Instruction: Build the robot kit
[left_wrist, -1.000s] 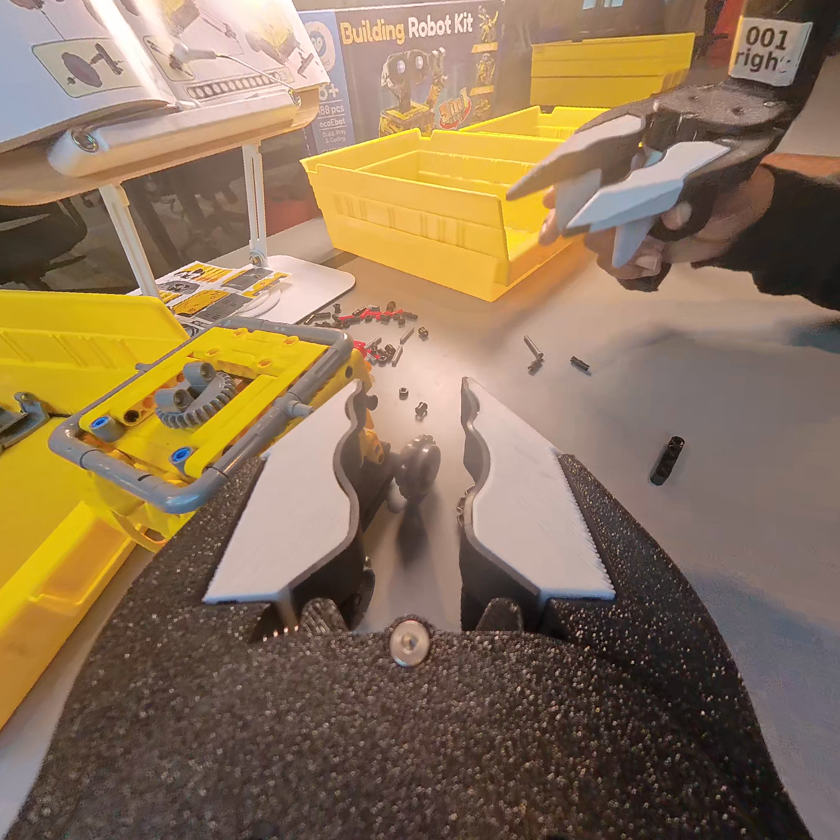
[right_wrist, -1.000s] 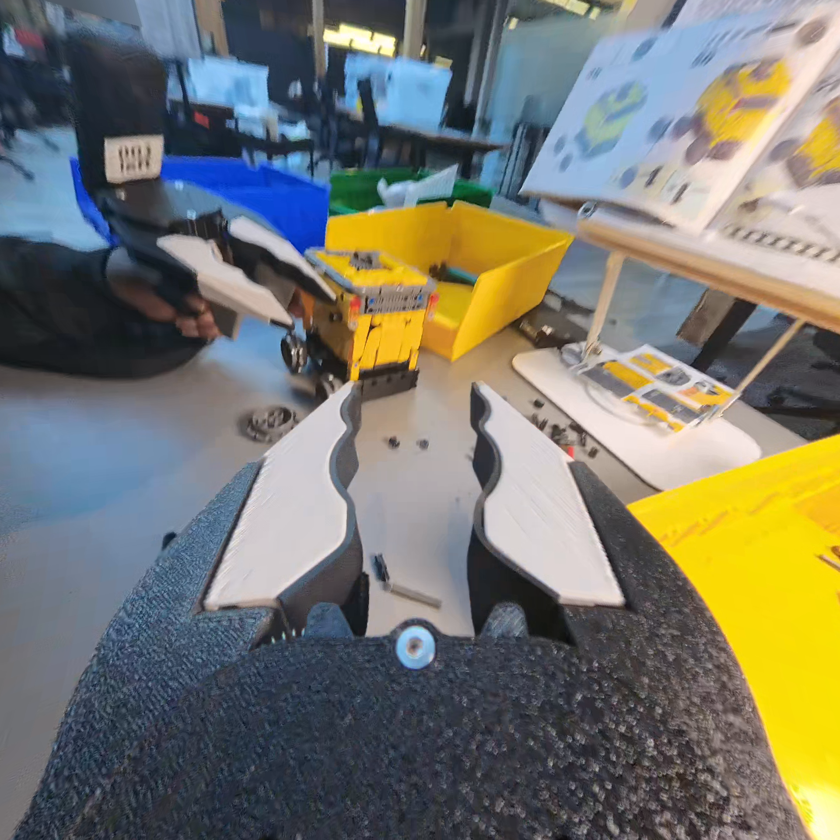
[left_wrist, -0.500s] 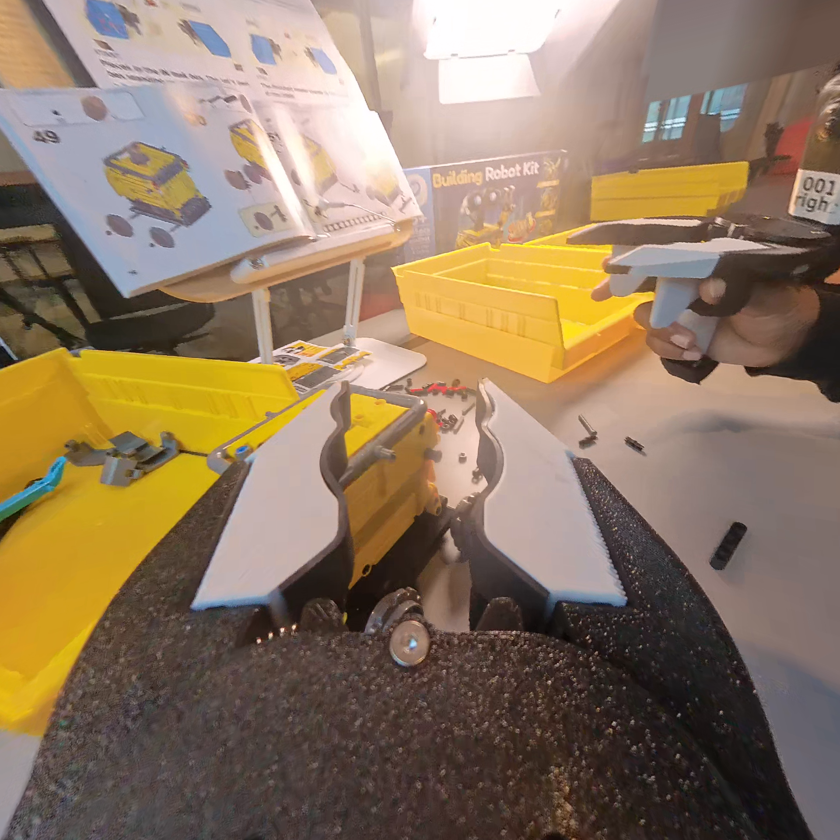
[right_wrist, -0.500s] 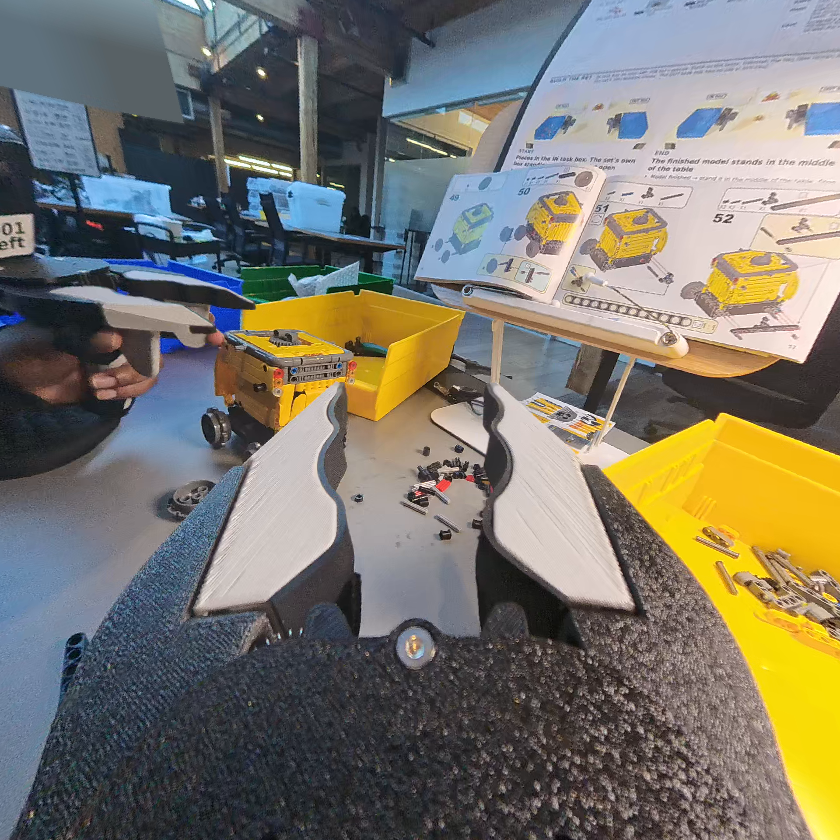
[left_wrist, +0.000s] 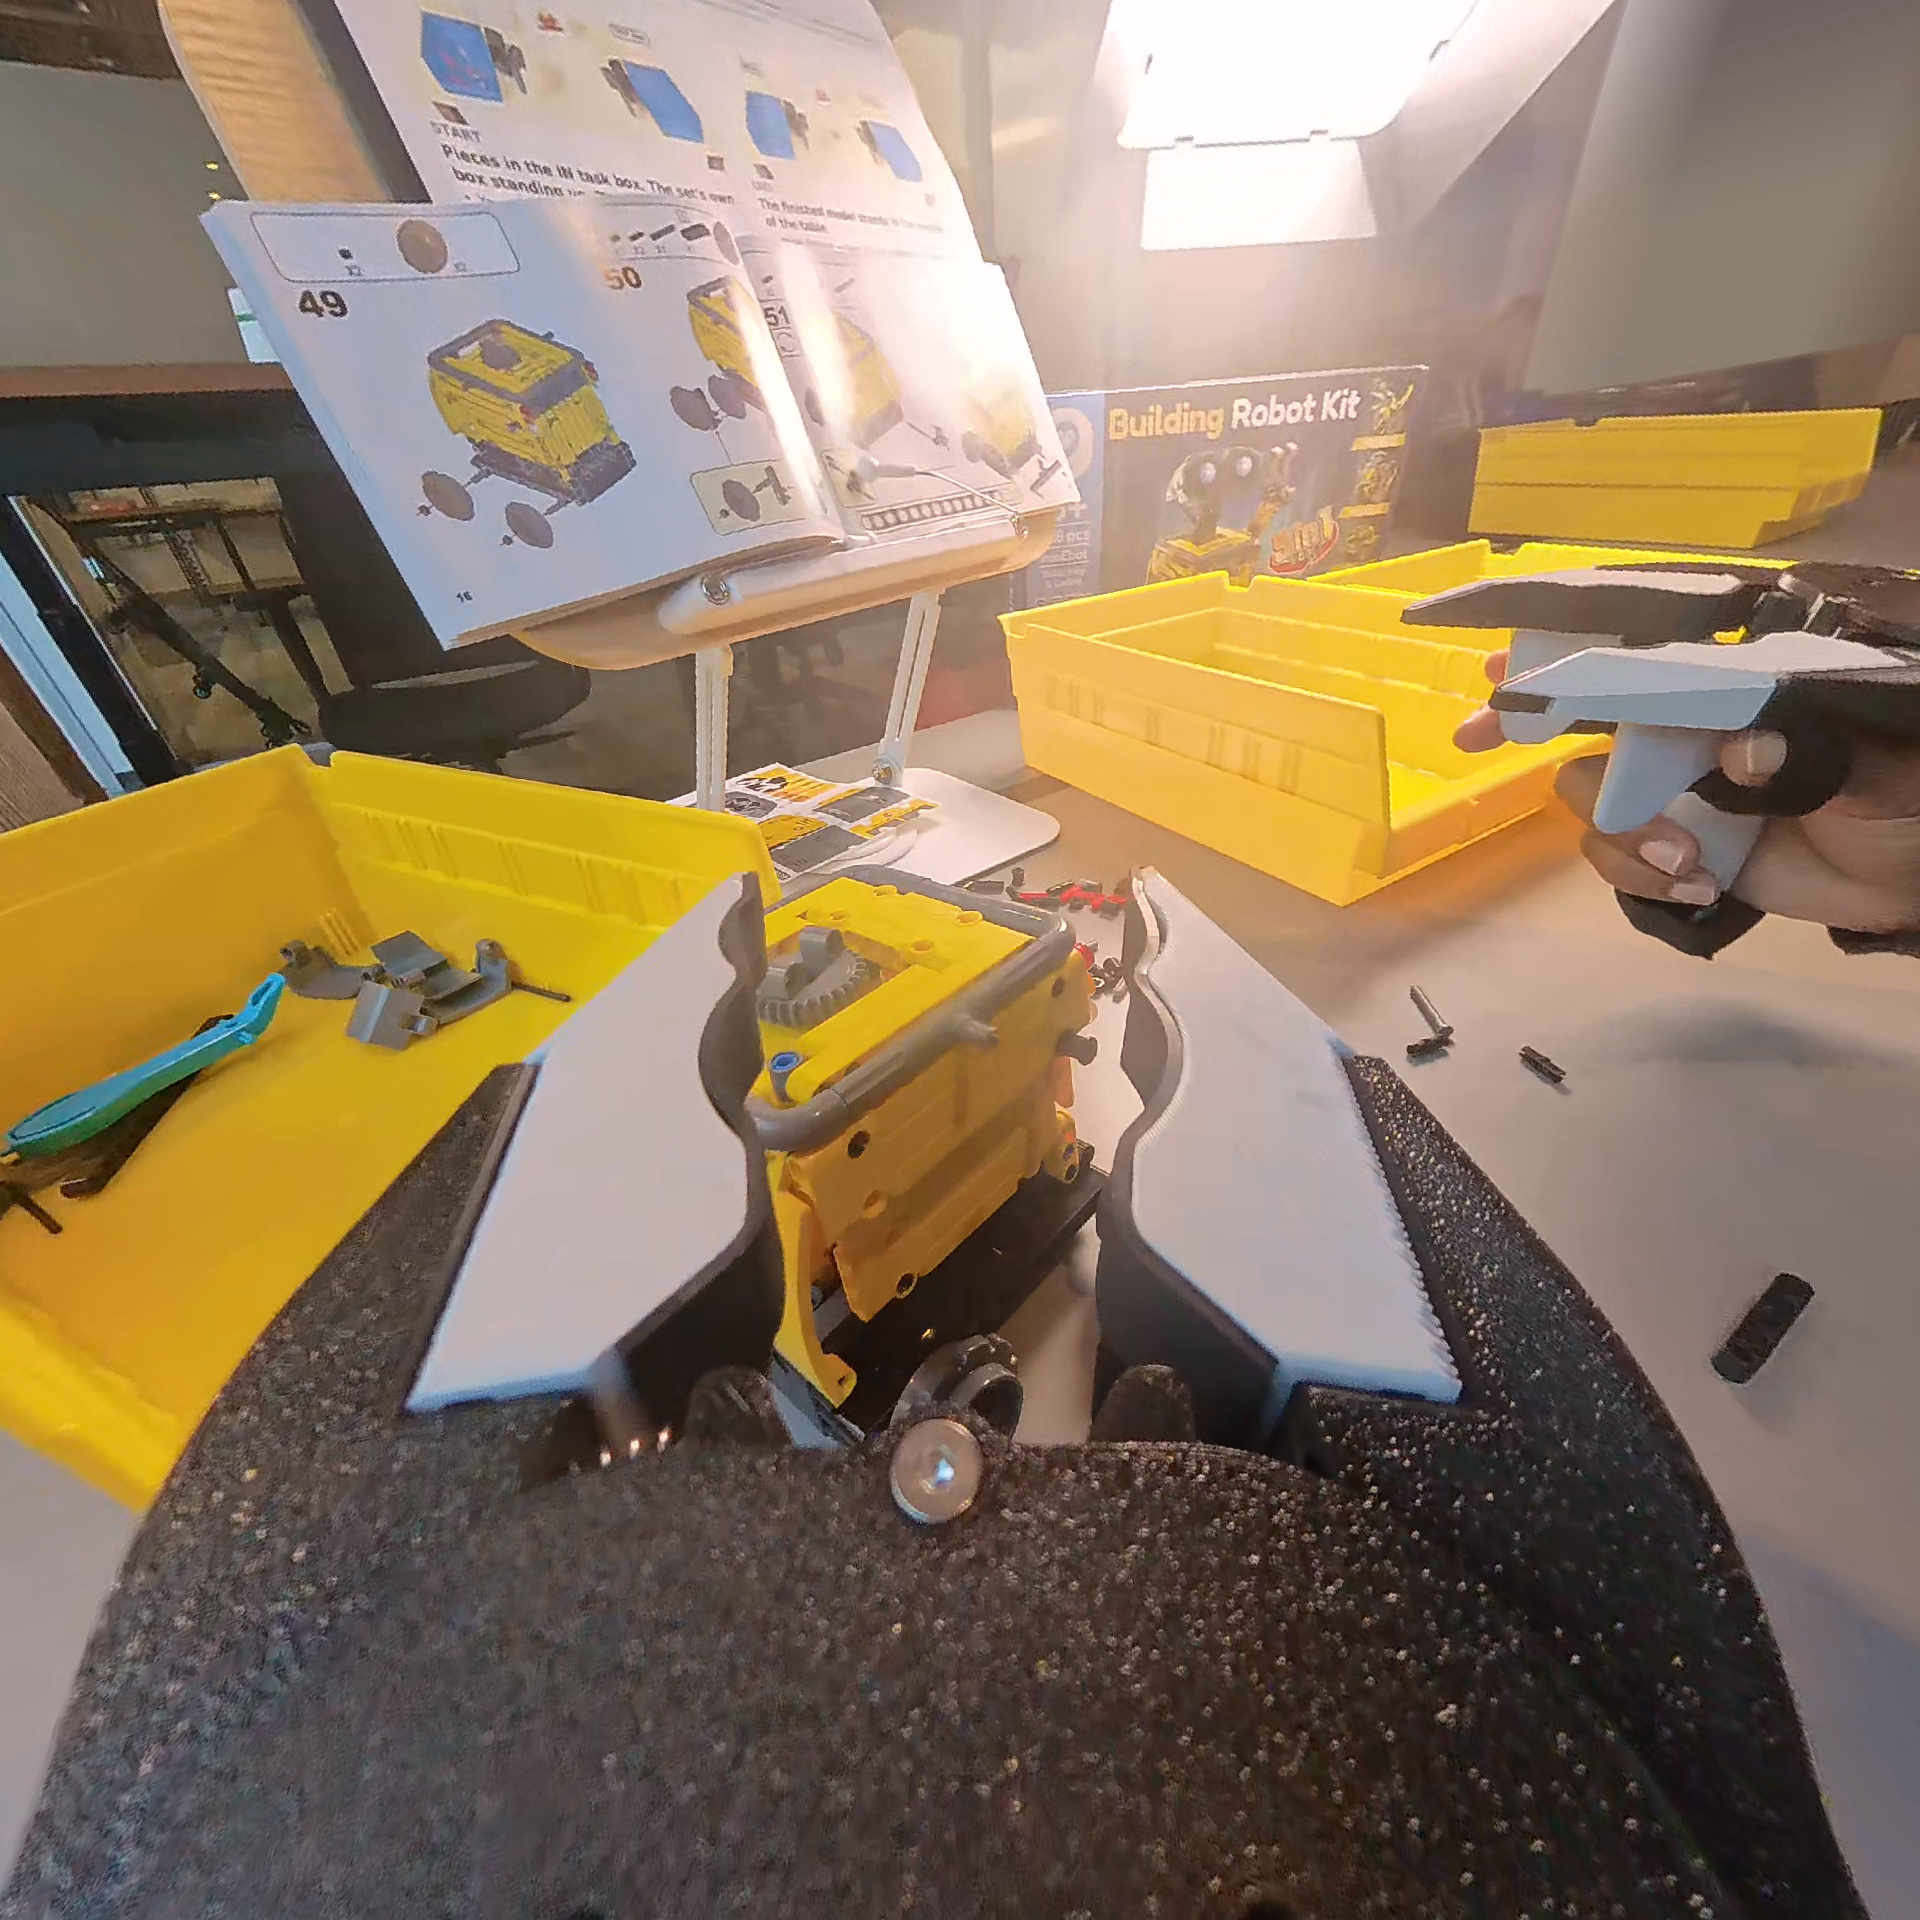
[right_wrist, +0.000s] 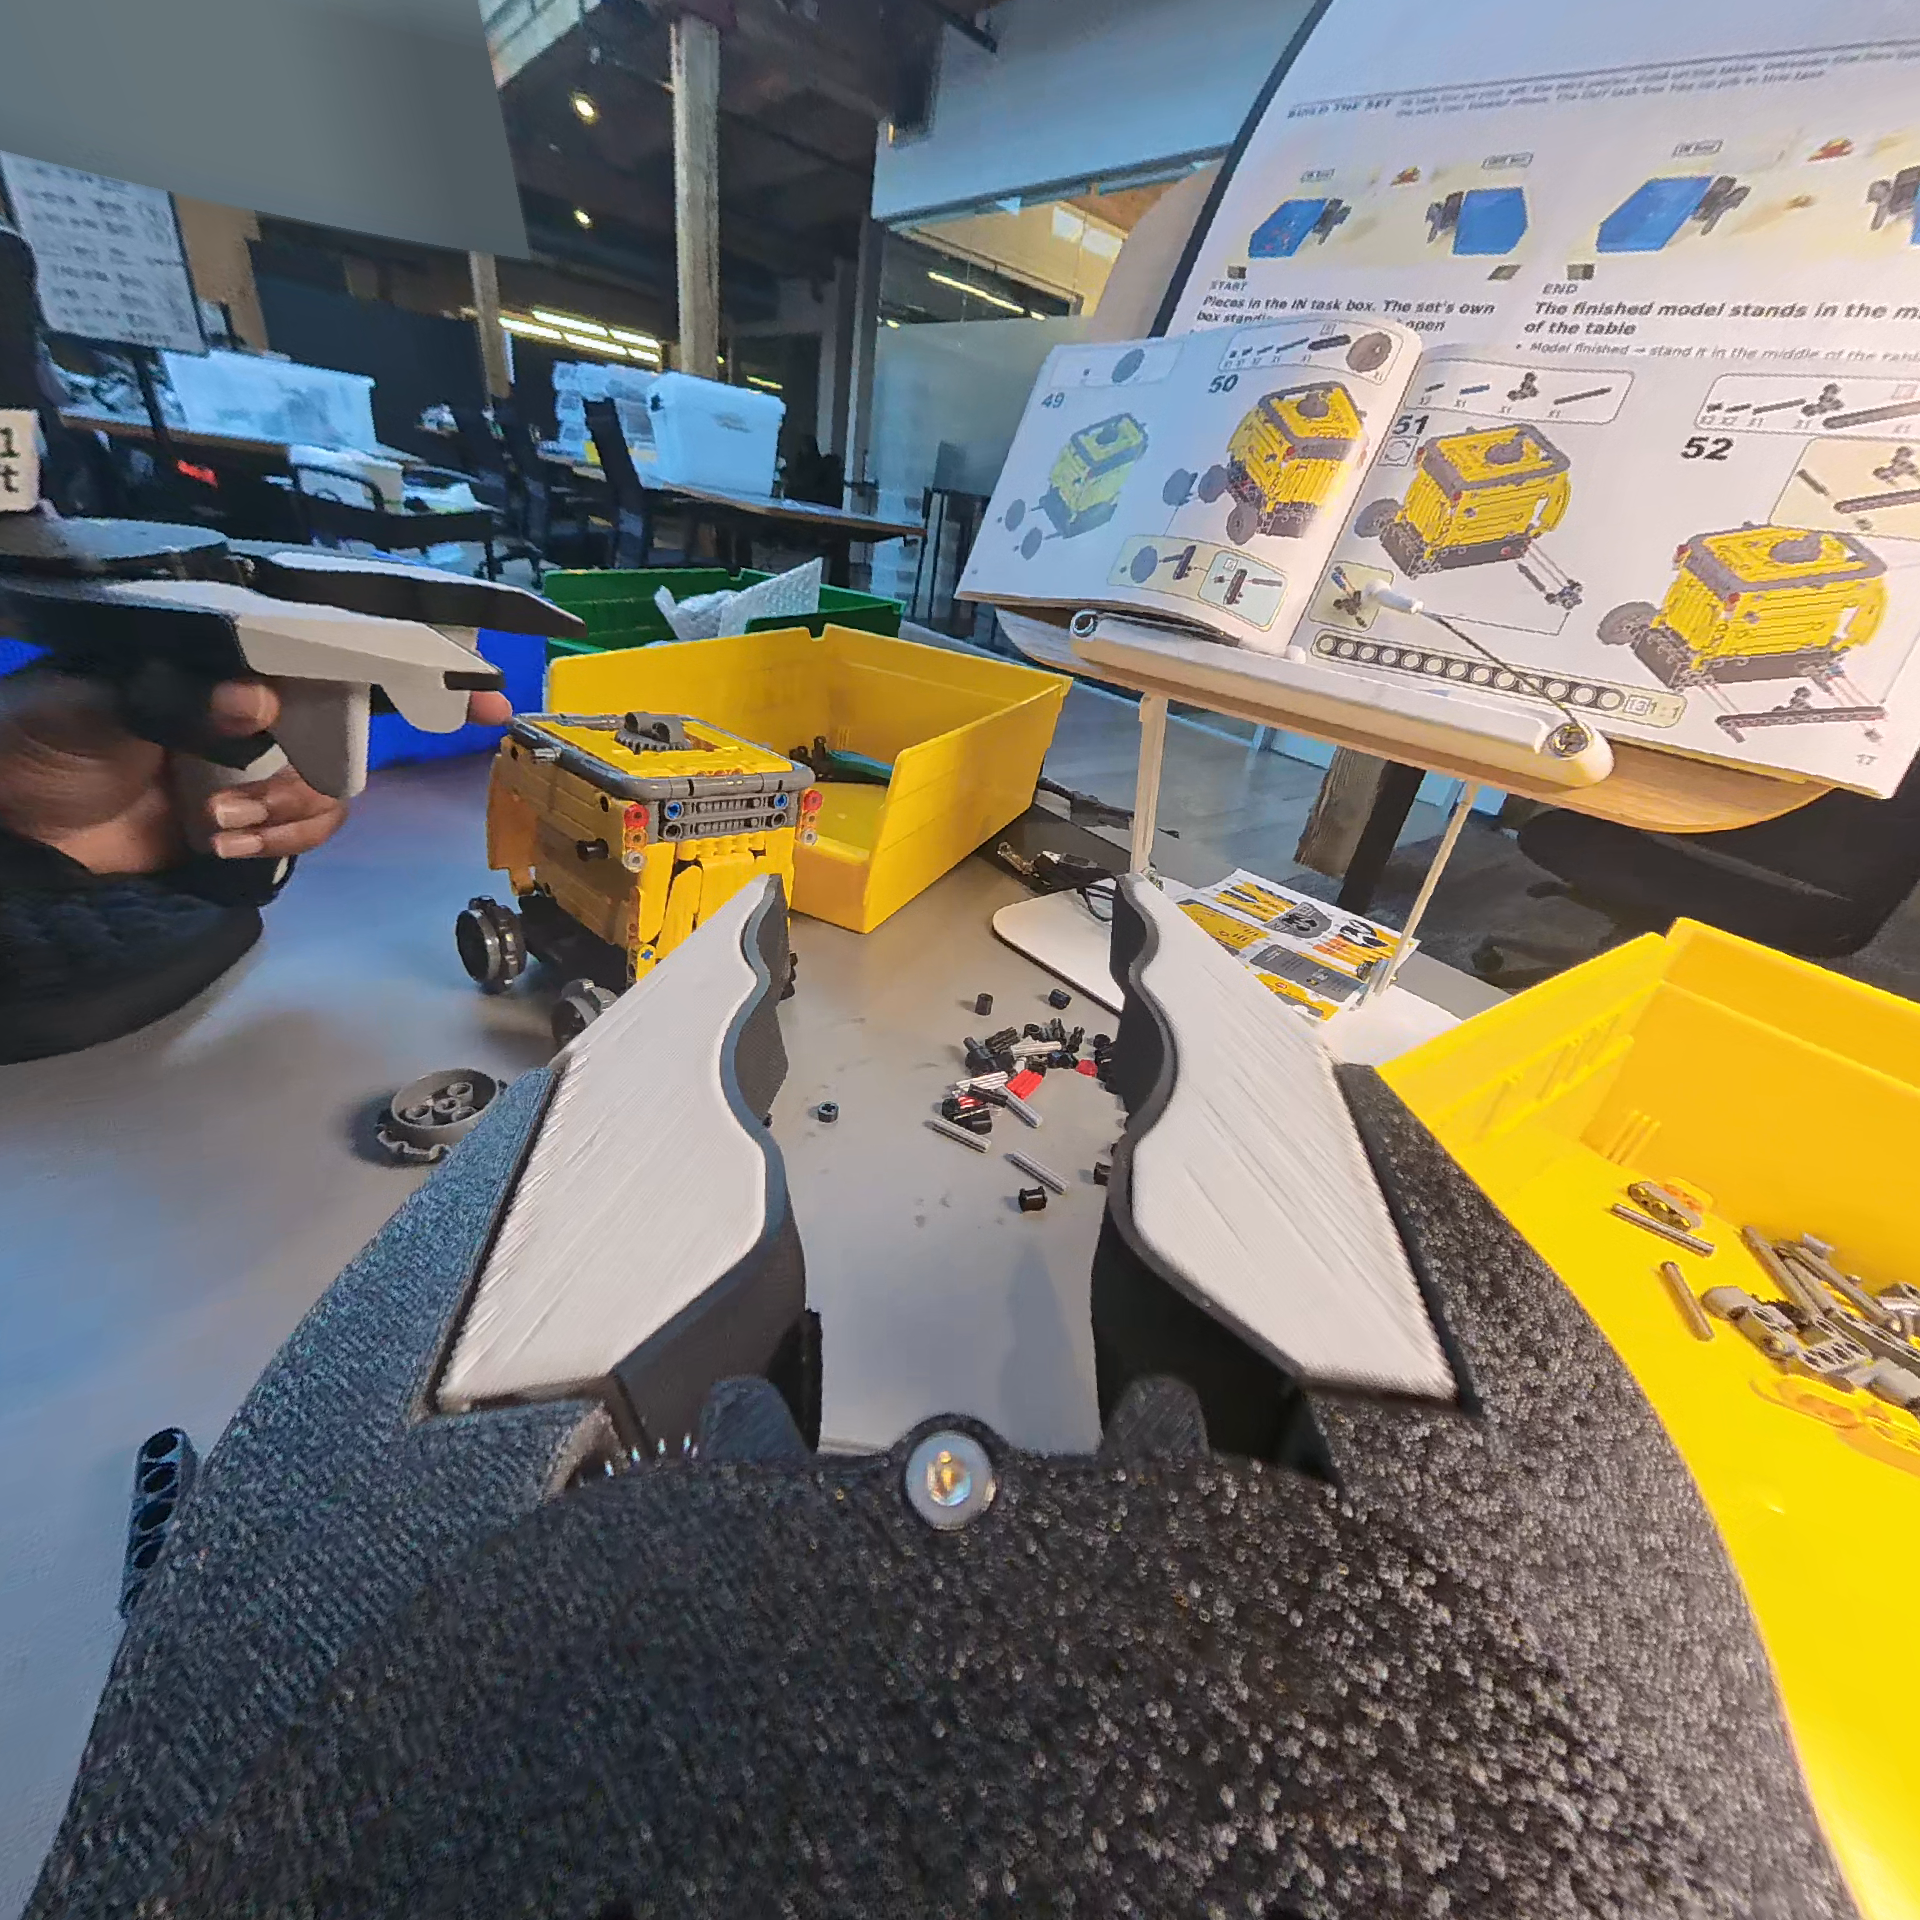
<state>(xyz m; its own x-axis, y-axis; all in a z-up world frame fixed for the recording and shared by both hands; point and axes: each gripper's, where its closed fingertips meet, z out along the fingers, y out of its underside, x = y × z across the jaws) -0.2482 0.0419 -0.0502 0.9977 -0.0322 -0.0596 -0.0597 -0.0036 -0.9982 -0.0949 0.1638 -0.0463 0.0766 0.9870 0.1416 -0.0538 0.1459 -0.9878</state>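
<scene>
A yellow brick-built vehicle model (left_wrist: 914, 1091) with a grey top frame and black wheels stands on the grey table. My left gripper (left_wrist: 943, 888) is open, and the model shows between its fingers. In the right wrist view the left gripper (right_wrist: 468, 644) hovers just above and left of the model (right_wrist: 644, 831), not touching it. My right gripper (right_wrist: 948, 894) is open and empty above a pile of small black, grey and red pins (right_wrist: 1008, 1070). It also shows in the left wrist view (left_wrist: 1496, 655), held in the air to the right.
A loose grey wheel (right_wrist: 436, 1112) lies by the model. A black beam (left_wrist: 1761, 1340) lies on the table. Yellow bins stand left (left_wrist: 468, 831) and right (left_wrist: 1195, 707), with parts inside. An instruction booklet (left_wrist: 623, 416) on a stand and a kit box (left_wrist: 1247, 468) are behind.
My left gripper has tilted up and shifted so the model now shows between its fingers, not left of them. My right gripper has lifted to look level. Both stay open.
</scene>
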